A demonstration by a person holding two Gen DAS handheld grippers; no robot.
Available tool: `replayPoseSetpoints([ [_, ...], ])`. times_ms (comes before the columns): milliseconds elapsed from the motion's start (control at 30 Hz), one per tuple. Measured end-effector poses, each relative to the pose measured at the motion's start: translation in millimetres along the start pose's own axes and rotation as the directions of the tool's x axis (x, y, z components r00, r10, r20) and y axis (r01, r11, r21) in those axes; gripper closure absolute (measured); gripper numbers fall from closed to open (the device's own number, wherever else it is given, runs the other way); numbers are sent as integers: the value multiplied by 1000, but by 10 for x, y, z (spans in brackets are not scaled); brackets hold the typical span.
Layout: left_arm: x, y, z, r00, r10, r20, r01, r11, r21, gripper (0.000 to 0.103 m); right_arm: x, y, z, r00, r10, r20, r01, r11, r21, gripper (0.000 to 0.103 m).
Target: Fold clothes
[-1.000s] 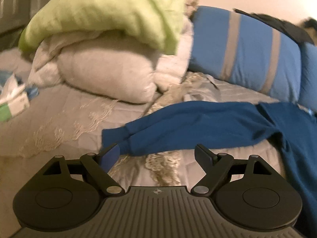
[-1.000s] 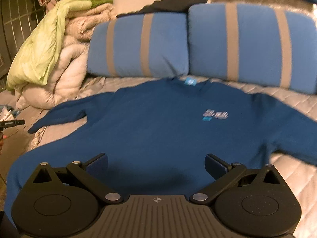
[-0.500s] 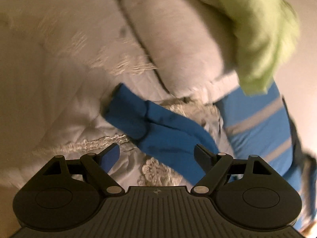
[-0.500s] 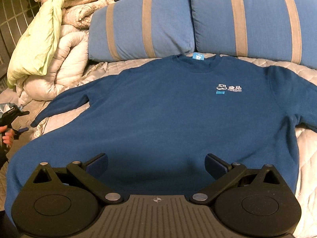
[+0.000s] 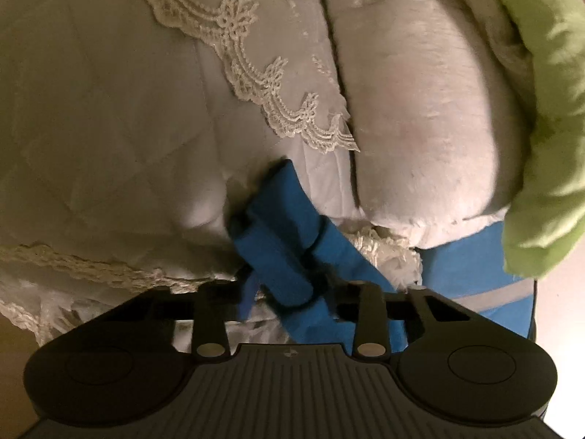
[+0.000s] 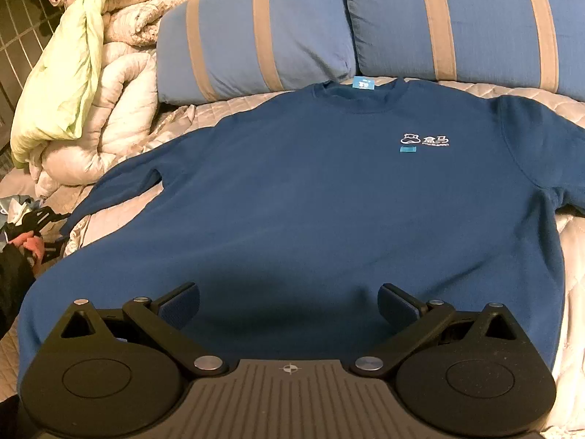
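Observation:
A dark blue sweatshirt (image 6: 310, 201) lies flat and face up on the bed, collar toward the pillows. Its left sleeve runs out to the bed's left side. In the left wrist view the cuff end of that sleeve (image 5: 278, 226) lies bunched between the fingers of my left gripper (image 5: 289, 292), whose jaws are closing and pinch the cloth. My right gripper (image 6: 289, 303) hangs open just above the sweatshirt's hem, with nothing between its pads. At the left edge of the right wrist view, a hand (image 6: 27, 243) holds the left gripper by the sleeve end.
Two blue pillows with tan stripes (image 6: 256, 36) (image 6: 457, 18) stand behind the collar. A rolled white quilt (image 5: 420, 109) under a green blanket (image 5: 548, 109) is piled at the bed's left. The bedspread (image 5: 109, 109) is quilted white with lace trim.
My left gripper rolled and dropped toward the sleeve cuff, then its jaws came together around it. The right gripper sank slightly toward the hem and stays open.

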State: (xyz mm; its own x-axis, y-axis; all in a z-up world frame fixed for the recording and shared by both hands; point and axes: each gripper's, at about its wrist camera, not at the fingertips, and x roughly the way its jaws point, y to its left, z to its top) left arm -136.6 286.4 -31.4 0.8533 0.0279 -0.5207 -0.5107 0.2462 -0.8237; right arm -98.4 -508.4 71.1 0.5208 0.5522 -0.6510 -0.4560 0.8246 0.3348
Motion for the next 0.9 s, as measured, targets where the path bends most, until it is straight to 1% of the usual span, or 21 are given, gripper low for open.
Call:
replayPoseSetpoints([
  [33, -1, -42, 25, 1000, 14, 4, -14, 1000, 9, 89, 5, 4, 2, 1000, 0, -4, 0, 1000, -3, 0],
  [67, -16, -100, 59, 999, 33, 10, -33, 999, 27, 91, 11, 8, 4, 1000, -1, -7, 1, 1000, -5, 0],
  [133, -77, -248, 141, 998, 50, 32, -52, 996, 76, 92, 15, 19, 7, 1000, 0, -11, 0, 1000, -11, 0],
  [200, -177, -456, 237, 997, 46, 61, -54, 988, 144, 92, 11, 16, 7, 1000, 1, -8, -1, 1000, -11, 0],
  [333, -418, -900, 415, 993, 2, 119, -36, 959, 282, 93, 1, -7, 7, 1000, 6, -1, -6, 1000, -2, 0],
  [400, -508, -1094, 430, 991, 1, 137, -49, 938, 344, 93, 2, -13, 11, 1000, 9, 1, -9, 1000, 2, 0],
  [433, -549, -1186, 412, 989, 7, 148, -64, 921, 383, 93, 3, -14, 14, 1000, 11, 2, -11, 1000, 3, 0],
  [533, -638, -1441, 232, 982, 35, 186, -128, 846, 518, 93, 2, -19, 18, 1000, 13, 7, -13, 1000, 8, 0],
  [600, -682, -1592, 72, 978, 33, 207, -150, 800, 580, 92, -1, -28, 13, 1000, 15, 9, -15, 1000, 12, 0],
  [667, -676, -1756, -105, 971, 31, 235, -179, 746, 641, 93, -3, -36, 10, 1000, 16, 9, -17, 1000, 15, 0],
  [733, -713, -1914, -292, 966, 15, 260, -199, 686, 700, 92, 1, -39, 11, 1000, 18, 6, -18, 1000, 16, 0],
  [900, -769, -2328, -717, 959, -61, 277, -199, 552, 810, 92, -7, -34, 7, 1000, 12, 6, -12, 1000, 13, 0],
])
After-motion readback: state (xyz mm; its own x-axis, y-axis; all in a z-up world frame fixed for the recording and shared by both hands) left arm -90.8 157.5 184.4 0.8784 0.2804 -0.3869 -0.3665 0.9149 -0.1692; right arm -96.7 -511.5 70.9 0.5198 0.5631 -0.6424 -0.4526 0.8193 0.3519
